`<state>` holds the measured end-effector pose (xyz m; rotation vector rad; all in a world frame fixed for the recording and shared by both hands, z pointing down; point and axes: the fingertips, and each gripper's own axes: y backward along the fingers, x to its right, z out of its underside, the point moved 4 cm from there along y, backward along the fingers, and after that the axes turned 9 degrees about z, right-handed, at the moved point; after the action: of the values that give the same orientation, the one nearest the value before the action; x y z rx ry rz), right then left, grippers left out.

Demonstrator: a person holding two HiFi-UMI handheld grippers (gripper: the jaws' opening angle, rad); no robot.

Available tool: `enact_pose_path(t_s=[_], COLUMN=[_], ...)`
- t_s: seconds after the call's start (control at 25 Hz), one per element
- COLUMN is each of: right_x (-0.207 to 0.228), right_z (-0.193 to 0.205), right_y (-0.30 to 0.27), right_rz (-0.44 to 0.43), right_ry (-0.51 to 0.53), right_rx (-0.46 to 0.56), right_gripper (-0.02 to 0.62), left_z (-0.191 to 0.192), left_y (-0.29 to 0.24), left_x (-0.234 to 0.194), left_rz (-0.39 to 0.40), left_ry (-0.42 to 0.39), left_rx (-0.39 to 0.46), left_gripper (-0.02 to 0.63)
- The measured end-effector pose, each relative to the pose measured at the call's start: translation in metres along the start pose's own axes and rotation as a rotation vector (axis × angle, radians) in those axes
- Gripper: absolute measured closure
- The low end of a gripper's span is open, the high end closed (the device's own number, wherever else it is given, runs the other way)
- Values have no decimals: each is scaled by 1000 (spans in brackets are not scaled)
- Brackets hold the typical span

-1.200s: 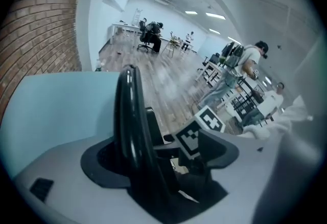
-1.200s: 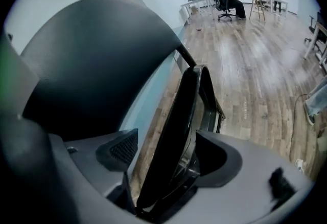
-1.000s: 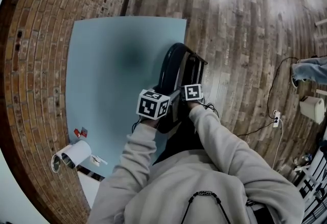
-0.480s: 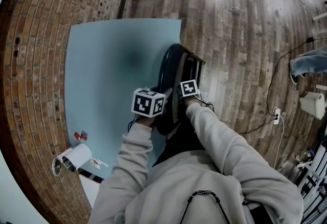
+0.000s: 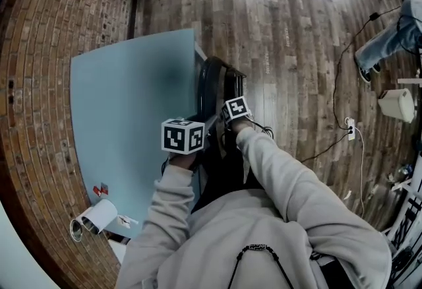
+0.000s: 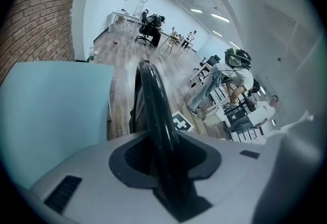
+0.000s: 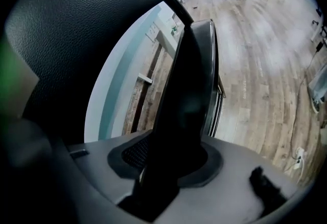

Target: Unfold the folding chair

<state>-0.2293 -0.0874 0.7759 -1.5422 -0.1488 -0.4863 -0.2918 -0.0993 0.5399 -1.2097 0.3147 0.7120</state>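
The folded black chair (image 5: 214, 80) stands upright at the right edge of a light-blue panel (image 5: 125, 116). My left gripper (image 5: 201, 141) is at its top on the left. In the left gripper view the chair's round black frame tube (image 6: 152, 108) runs straight between the jaws of the left gripper (image 6: 166, 166), which press on it while opening slightly. My right gripper (image 5: 229, 124) is beside it on the right. In the right gripper view the chair's flat black panel (image 7: 191, 74) fills the gap of the right gripper (image 7: 168, 161), whose jaws are closing on it.
A brick surface (image 5: 39, 50) lies left of the panel, wooden floor (image 5: 297, 30) to the right. A white cylinder (image 5: 95, 215) sits at lower left. A cable and power strip (image 5: 349, 129), a white box (image 5: 395, 104) and a person's legs (image 5: 389, 43) are at the right.
Both grippers and the chair's top have shifted left in the head view. The chair now stands at the panel's right edge rather than in front of it.
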Motion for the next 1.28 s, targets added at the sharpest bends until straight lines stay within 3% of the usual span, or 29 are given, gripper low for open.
enact_pose_path(t_s=[0.12, 0.28, 0.52, 0.88, 1.28], right_x=[23, 63, 118, 163, 253], right_z=[7, 16, 23, 24, 55], right_y=[20, 34, 52, 62, 70], right_rz=[-20, -52, -116, -189, -405], right_ry=[-17, -24, 14, -17, -46], right_rx=[16, -12, -24, 3, 24], right_gripper=[446, 446, 448, 448, 457], left_z=[-4, -12, -27, -44, -38], left_y=[-18, -41, -76, -93, -108], left_x=[31, 60, 92, 93, 83], left_rz=[18, 62, 68, 64, 15], left_ry=[-26, 16, 32, 21, -29], left_rx=[-18, -1, 0, -31, -91], left_gripper=[476, 474, 463, 465, 492])
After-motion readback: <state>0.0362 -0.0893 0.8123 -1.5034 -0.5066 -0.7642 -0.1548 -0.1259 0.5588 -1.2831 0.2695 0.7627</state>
